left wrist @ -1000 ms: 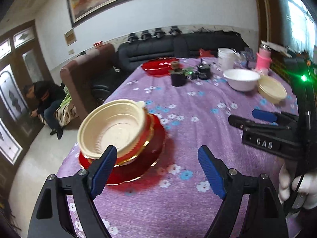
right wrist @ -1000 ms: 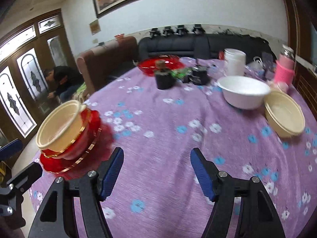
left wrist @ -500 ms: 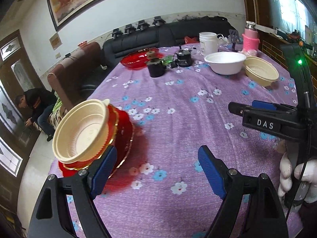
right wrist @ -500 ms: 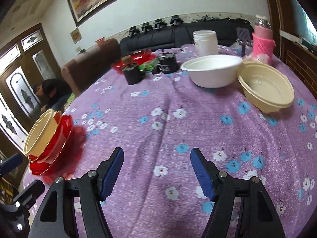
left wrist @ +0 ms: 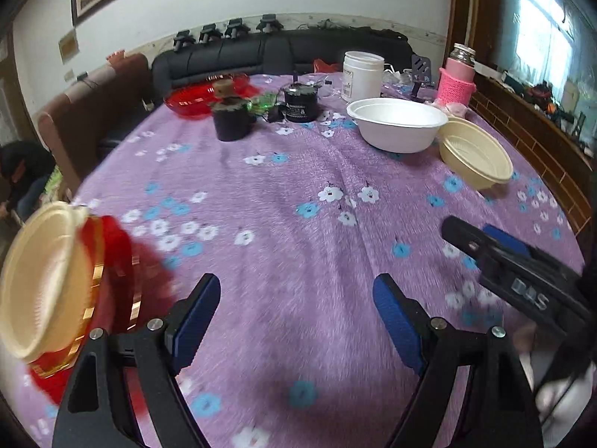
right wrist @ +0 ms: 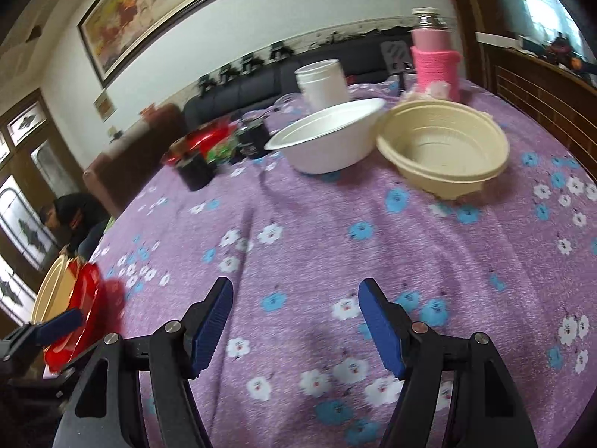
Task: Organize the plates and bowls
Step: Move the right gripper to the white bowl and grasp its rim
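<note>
We carry 2 black grippers: the left gripper (left wrist: 296,315) and right gripper (right wrist: 294,319) each have 2 blue ribbed pads, silver screws; the right's side reads "DAS".

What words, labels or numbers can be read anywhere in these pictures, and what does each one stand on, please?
"DAS": raised letters on the right gripper body, seen blurred and tilted in the left wrist view.
White jar: a printed label, too small to read.
Black canister: pale print, too small to read.
Wall plaque: too blurred to read.
</note>
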Available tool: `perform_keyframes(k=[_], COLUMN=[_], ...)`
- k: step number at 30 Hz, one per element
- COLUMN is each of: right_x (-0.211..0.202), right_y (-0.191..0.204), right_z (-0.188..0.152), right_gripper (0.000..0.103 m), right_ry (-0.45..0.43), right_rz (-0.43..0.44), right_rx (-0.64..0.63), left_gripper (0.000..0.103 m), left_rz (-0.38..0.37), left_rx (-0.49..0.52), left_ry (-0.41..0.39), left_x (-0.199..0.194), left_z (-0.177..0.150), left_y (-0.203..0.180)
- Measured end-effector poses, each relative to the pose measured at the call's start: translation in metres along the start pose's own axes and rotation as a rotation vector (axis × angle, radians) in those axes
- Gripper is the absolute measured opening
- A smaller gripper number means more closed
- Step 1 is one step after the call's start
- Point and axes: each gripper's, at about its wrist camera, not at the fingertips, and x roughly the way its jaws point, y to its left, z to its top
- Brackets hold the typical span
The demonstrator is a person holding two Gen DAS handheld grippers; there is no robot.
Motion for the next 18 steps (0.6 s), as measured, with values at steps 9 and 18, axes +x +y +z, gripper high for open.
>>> perform_keyframes(k=[9,18], right_x=[0.008,-0.004], right_y=[-0.003,-0.008], right_z=[-0.003,0.061], right_gripper=[0.074,0.074], right_ry=[-0.003,-0.078], right_rz=[-0.041,0.004], right_rx=[-0.002,0.117], left_gripper=[0.083,0.083], left_rz=[-0.015,-0.03], left_rx=[-0.063,-0.12], left_ry=[-0.013,0.005], left_x=[0.038,0.043], left_z=[-0.007,-0.01], left_y=[0.019,0.036])
